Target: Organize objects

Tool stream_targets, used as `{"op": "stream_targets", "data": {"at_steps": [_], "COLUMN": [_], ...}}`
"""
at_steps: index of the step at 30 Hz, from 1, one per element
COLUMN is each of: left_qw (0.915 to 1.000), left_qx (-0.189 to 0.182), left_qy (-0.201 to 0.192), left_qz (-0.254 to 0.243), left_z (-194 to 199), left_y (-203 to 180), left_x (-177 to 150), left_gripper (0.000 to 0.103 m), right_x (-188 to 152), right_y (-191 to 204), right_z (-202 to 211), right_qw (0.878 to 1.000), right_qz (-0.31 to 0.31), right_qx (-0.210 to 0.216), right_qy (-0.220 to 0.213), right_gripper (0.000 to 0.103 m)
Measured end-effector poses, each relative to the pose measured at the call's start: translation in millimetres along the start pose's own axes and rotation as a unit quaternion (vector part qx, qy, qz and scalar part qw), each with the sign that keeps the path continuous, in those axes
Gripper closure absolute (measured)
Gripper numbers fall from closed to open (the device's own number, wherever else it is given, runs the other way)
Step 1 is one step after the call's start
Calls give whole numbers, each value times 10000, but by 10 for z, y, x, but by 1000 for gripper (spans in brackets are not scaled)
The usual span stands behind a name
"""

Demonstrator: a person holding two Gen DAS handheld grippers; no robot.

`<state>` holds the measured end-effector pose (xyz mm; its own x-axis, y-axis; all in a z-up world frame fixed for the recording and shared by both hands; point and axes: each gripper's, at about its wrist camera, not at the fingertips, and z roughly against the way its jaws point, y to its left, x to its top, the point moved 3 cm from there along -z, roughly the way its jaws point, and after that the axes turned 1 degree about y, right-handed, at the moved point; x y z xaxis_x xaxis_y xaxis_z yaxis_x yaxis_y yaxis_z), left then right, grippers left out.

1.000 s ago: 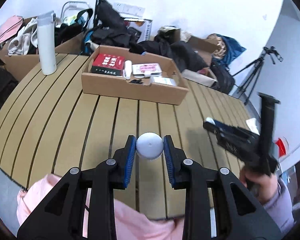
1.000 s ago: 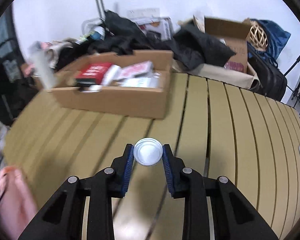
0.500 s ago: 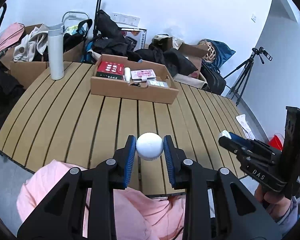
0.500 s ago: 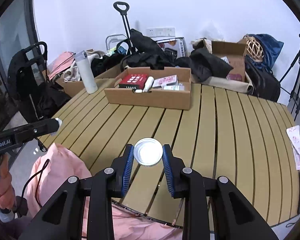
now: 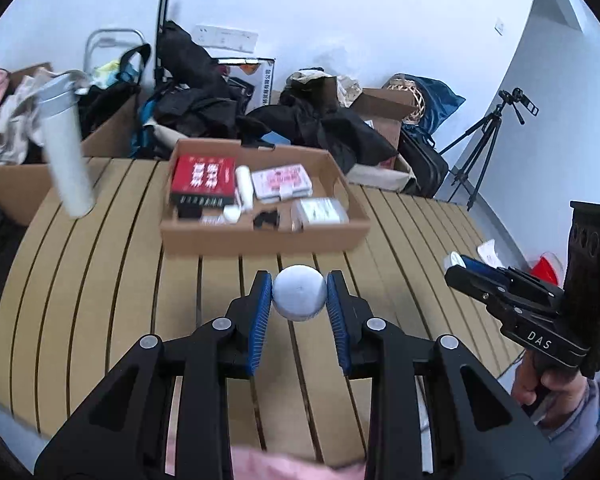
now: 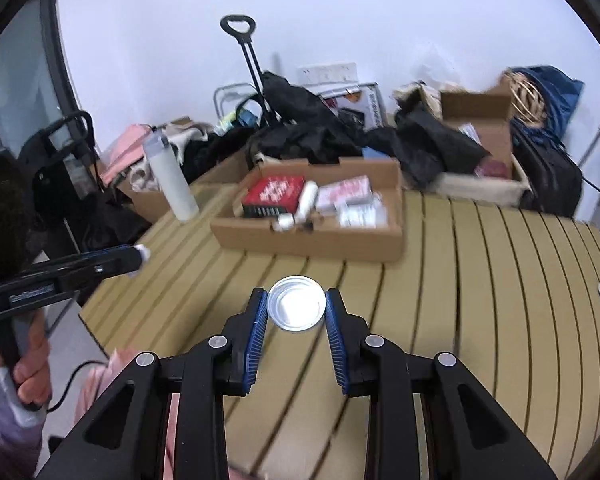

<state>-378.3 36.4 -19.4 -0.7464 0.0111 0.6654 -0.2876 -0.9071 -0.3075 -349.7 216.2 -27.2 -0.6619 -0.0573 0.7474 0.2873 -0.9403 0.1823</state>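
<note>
Grippers over a slatted table (image 5: 100, 280): the left gripper (image 5: 299, 300) pinches a white rounded piece (image 5: 299, 298), the right gripper (image 6: 296, 308) a clear round lid (image 6: 296, 306). Only the right wrist view shows the lid's hollow face; the left shows the cardboard box (image 5: 260, 236) contents more sharply.

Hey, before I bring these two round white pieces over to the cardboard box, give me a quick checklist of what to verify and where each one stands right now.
1. Left gripper clamped on the white round piece: ok, both blue pads touch it.
2. Right gripper clamped on the white cap: ok, pads on both sides.
3. Both pieces clear of the slatted table: ok, held above it.
4. Path to the cardboard box: ok, bare slats between.
5. Free room inside the box: cannot tell; the red box and packets fill much of it.
6. White bottle out of the way: ok, off to the left of the box.
</note>
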Motion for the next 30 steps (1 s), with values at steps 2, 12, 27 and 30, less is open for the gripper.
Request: {"op": "stream_targets", "data": {"at_steps": [2, 12, 27, 30], "left_qw": [9998, 9905, 9874, 9873], "left_qx": [-78, 484, 657, 831], "left_qy": [152, 1059, 1184, 1138], "left_qz": [139, 726, 813, 733], "left_z": [-254, -1893, -1979, -1667], "left_y": [141, 1011, 1232, 1178], "left_x": [307, 935, 950, 1034], "left_gripper": [78, 78, 36, 22], "right_x": [283, 1154, 1239, 1331], "right_y": [-98, -1041, -1093, -1037], "right_z": [-200, -2265, -2651, -2412], "right_qw": [10000, 9861, 9815, 9842], "right_qz": [31, -545, -164, -267], "right_qx": [-6, -719, -1189, -1065], "right_qy": [-12, 1398, 1490, 1387], "right_gripper": [72, 71, 18, 18]}}
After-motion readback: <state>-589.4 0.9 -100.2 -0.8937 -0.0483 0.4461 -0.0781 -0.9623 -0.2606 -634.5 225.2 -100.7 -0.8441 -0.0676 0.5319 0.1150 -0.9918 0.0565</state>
